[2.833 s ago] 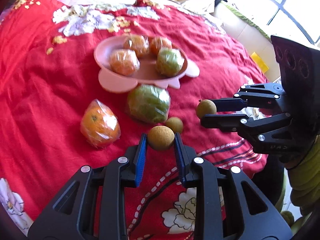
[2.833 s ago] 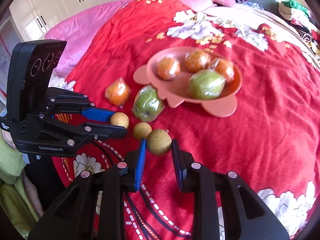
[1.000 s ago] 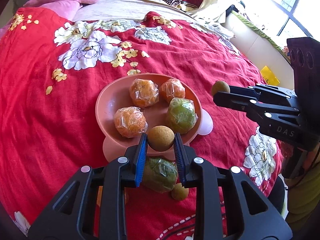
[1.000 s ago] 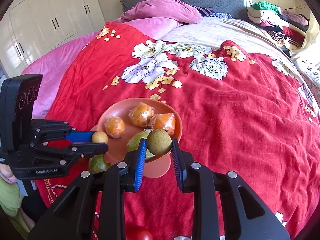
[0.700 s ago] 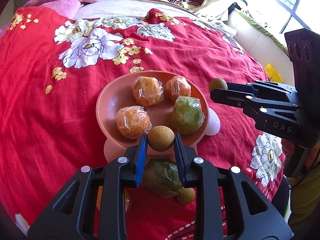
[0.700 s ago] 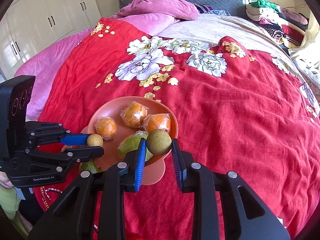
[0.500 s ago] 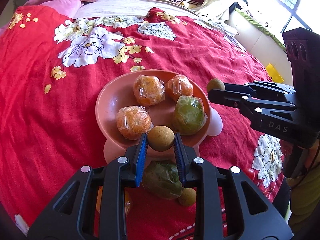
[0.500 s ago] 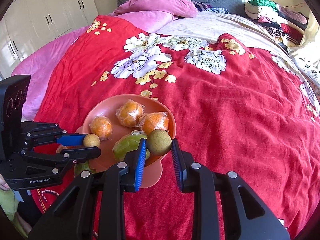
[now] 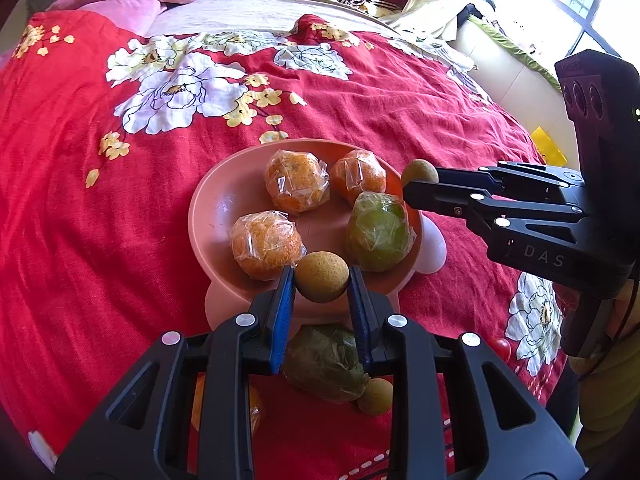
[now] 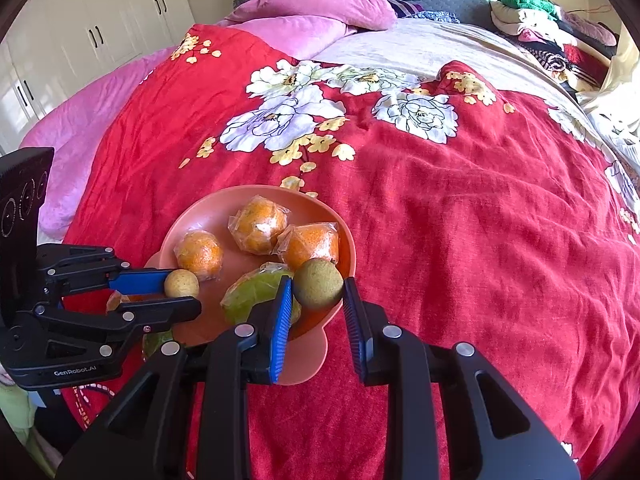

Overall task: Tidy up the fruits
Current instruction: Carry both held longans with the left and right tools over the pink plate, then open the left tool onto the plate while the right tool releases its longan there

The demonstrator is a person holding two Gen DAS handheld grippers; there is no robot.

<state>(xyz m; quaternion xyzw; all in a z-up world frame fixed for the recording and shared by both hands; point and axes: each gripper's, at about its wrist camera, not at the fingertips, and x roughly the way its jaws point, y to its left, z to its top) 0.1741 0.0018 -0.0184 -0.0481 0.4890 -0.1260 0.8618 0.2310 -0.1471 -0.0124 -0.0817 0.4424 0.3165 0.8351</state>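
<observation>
A pink bowl (image 9: 216,204) on the red bedspread holds three wrapped oranges (image 9: 298,186) and a wrapped green fruit (image 9: 378,232). My left gripper (image 9: 322,280) is shut on a small brown round fruit (image 9: 322,276) and holds it over the bowl's near rim. My right gripper (image 10: 318,286) is shut on a small greenish-brown round fruit (image 10: 318,284) and holds it above the bowl's right rim (image 10: 346,248). It also shows in the left wrist view (image 9: 420,174) at the bowl's right side. The left gripper shows in the right wrist view (image 10: 182,286) at the bowl's left.
Below the bowl on the bedspread lie a wrapped green fruit (image 9: 326,360), a small brown fruit (image 9: 376,396), a wrapped orange (image 9: 254,406) and a small red fruit (image 9: 500,348). Pink pillows (image 10: 316,8) and piled clothes (image 10: 552,20) lie at the bed's far end.
Both grippers lifted their small fruits from beside the loose fruit and carried them up over the bowl. In the last half second they moved slightly closer to it.
</observation>
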